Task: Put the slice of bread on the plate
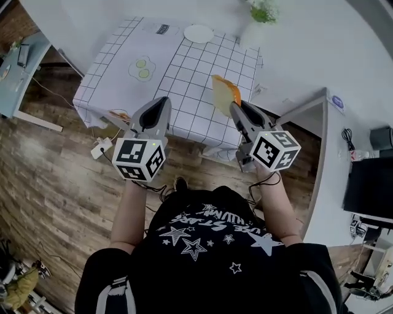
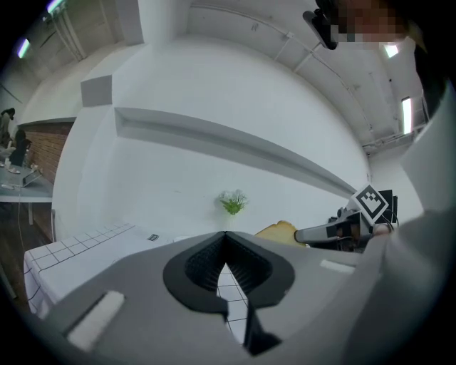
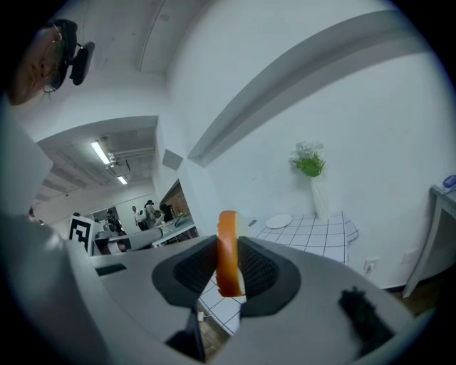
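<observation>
A slice of bread [image 1: 225, 92] with an orange crust stands on edge between the jaws of my right gripper [image 1: 236, 105], which is shut on it over the near right edge of the checked table [image 1: 202, 73]. In the right gripper view the bread [image 3: 228, 253] is pinched upright between the pads. The white plate [image 1: 198, 33] lies at the table's far side, also visible in the right gripper view as the plate [image 3: 278, 222]. My left gripper [image 1: 161, 107] hovers at the table's near edge, jaws closed with nothing in them; its tips [image 2: 226, 239] meet.
A vase with a green plant [image 1: 261, 15] stands at the table's far right corner. A fried-egg piece [image 1: 142, 67] lies at the table's left, a small card [image 1: 162, 28] at the back. A power strip [image 1: 100, 147] lies on the wooden floor. A white desk [image 1: 334, 141] stands to the right.
</observation>
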